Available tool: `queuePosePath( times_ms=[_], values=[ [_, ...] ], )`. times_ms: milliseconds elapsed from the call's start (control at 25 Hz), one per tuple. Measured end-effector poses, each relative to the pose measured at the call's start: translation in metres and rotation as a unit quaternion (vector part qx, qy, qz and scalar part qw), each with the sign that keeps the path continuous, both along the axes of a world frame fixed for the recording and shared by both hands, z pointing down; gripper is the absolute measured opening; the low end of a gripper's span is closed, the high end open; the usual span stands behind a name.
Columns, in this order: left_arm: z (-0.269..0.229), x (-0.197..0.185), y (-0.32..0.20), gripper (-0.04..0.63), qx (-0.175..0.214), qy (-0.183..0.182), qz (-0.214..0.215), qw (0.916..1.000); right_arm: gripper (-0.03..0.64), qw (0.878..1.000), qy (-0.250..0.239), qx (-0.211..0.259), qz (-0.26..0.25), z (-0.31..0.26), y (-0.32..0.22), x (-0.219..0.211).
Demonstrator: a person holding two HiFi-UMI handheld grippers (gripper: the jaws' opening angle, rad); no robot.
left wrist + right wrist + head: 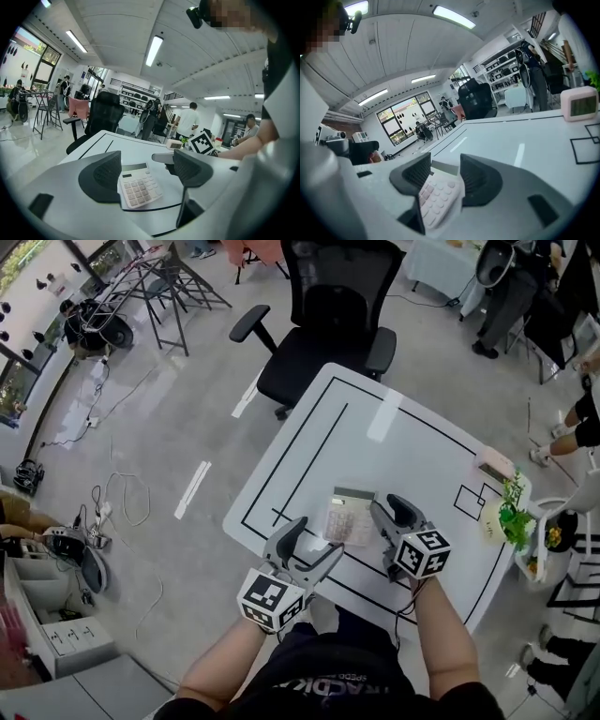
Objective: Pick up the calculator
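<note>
I see the calculator [349, 517] lying on the white surface [412, 442], towards its near edge, between my 2 grippers. My right gripper [389, 506] sits at the calculator's right side, its jaws at a narrow gap that the calculator fills, pads against it. My left gripper [319, 536] hangs just beside the calculator's left, jaws wide and holding nothing
</note>
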State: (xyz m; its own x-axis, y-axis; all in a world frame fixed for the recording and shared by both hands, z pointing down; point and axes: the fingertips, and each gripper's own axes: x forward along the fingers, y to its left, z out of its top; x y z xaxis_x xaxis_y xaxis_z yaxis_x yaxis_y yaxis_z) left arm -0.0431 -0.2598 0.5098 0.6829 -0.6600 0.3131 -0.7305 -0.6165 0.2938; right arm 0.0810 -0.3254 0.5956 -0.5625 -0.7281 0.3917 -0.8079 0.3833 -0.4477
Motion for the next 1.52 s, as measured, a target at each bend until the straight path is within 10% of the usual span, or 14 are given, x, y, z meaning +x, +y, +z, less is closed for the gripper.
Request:
queuePosePath(
  times_ms=[880, 1520],
  values=[
    [0.036, -0.007, -0.015, 0.341, -0.046, 0.002, -0.027, 0.9986, 0.167, 0.978, 0.019, -0.11, -0.176, 0.056, -0.031, -0.034],
    [0.052, -0.009, -0.009, 0.341, -0.077, 0.013, -0.028, 0.9965, 0.082, 0.976, -0.017, -0.095, -0.195, 0.044, -0.022, -0.035]
  ],
)
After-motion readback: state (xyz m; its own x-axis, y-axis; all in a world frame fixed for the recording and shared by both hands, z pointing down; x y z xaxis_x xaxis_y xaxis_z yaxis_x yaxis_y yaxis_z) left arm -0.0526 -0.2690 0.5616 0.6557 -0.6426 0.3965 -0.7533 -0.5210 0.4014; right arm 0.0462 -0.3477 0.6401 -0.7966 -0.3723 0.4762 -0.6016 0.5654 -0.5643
